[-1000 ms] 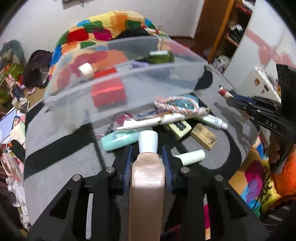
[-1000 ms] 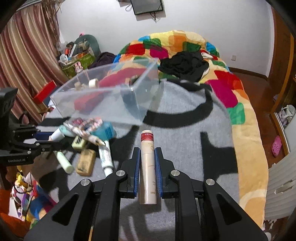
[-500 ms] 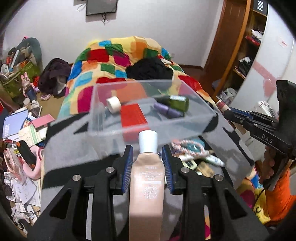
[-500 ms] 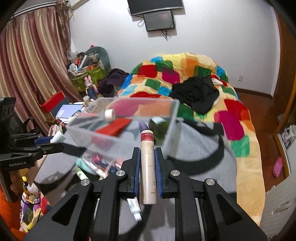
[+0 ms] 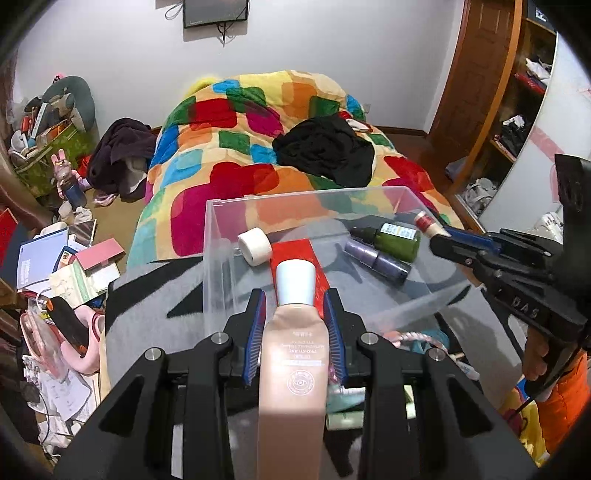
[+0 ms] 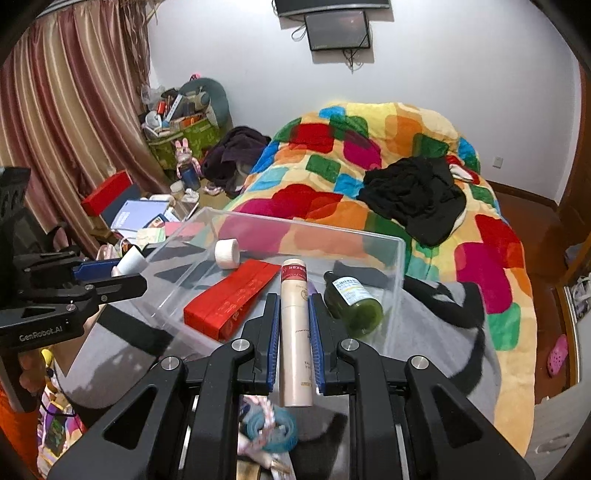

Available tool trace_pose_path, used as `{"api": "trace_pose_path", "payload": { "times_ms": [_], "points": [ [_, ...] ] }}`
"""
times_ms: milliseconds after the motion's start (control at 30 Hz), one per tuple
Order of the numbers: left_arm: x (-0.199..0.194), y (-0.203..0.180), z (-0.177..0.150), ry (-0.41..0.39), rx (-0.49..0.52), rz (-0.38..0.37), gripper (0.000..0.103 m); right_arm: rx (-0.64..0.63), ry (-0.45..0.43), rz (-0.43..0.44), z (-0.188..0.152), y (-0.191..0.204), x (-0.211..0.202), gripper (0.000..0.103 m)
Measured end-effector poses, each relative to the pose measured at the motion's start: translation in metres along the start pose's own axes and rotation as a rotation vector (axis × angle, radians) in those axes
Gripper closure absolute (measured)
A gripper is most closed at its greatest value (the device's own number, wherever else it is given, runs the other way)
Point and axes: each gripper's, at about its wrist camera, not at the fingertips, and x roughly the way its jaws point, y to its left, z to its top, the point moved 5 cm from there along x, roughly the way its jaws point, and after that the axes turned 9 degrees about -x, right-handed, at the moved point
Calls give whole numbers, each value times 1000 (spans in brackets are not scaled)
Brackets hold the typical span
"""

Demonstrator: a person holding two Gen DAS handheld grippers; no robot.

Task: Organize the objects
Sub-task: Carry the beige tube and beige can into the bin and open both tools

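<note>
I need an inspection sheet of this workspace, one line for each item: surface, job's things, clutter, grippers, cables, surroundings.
Surface: grey blanket with black pattern.
Job's things: clear box holds white tape roll, red packet, green bottle, purple tube.
Clutter: loose items below the grippers.
Grippers: left gripper shut on pink tube; right gripper shut on beige bottle.
Cables: some hang under the wall screen.
Surroundings: colourful quilt, black garment, curtain.

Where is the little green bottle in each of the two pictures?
Left wrist view: the green bottle lies on its side inside the clear box, at the right, next to a purple tube.
Right wrist view: the green bottle lies inside the box at its right end, right of the gripper's fingers.
Shared landmark: the red packet in the box.
</note>
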Motion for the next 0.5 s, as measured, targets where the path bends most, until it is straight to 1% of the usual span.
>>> {"api": "trace_pose_path", "payload": {
  "times_ms": [200, 333, 500],
  "points": [
    [25, -5, 11, 57, 20, 5, 71, -13, 71, 21, 6, 1, 34, 89],
    [42, -13, 13, 123, 39, -11, 71, -33, 112, 28, 7, 6, 50, 89],
    [51, -18, 17, 156, 63, -11, 71, -70, 149, 28, 5, 12, 61, 89]
  ]
}}
